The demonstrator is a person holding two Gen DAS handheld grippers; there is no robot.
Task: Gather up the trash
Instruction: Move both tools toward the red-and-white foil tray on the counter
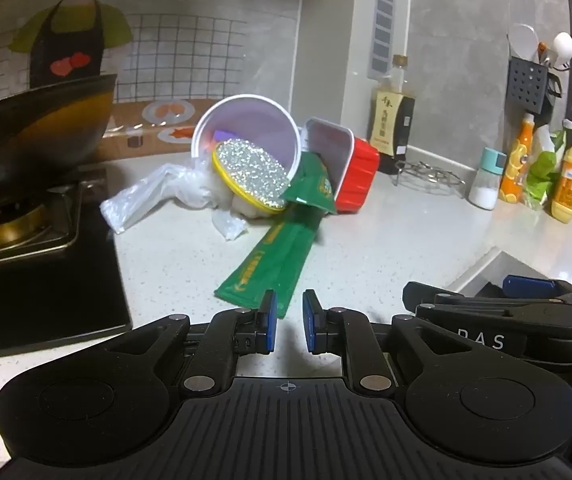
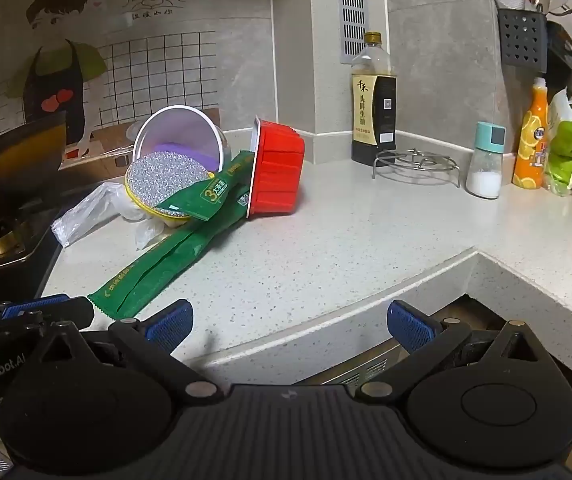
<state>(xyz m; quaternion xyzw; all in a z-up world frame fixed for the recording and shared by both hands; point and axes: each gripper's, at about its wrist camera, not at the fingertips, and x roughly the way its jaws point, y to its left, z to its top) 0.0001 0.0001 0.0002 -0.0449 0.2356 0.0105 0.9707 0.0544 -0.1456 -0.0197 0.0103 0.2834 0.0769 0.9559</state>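
A trash pile lies on the counter: a tipped white cup [image 1: 253, 128] [image 2: 181, 136], a yellow-rimmed foil lid [image 1: 251, 176] [image 2: 161, 184], a red foil tray on its side [image 1: 356, 174] [image 2: 275, 168], clear plastic wrap [image 1: 145, 200] [image 2: 85, 216], a small green packet [image 1: 312, 186] [image 2: 197, 198] and a long green wrapper [image 1: 273, 264] [image 2: 157, 268]. My left gripper [image 1: 289, 322] is empty, jaws narrowly parted, just short of the wrapper's near end. My right gripper [image 2: 290, 324] is wide open and empty at the counter's front edge, right of the wrapper.
A wok [image 1: 33, 136] sits on the gas stove [image 1: 25, 248] at left. A soy sauce bottle [image 2: 374, 96], wire trivet [image 2: 416, 164], salt shaker [image 2: 486, 160] and orange and yellow bottles [image 2: 530, 136] stand along the back wall. The counter turns an inner corner [image 2: 474, 256] at right.
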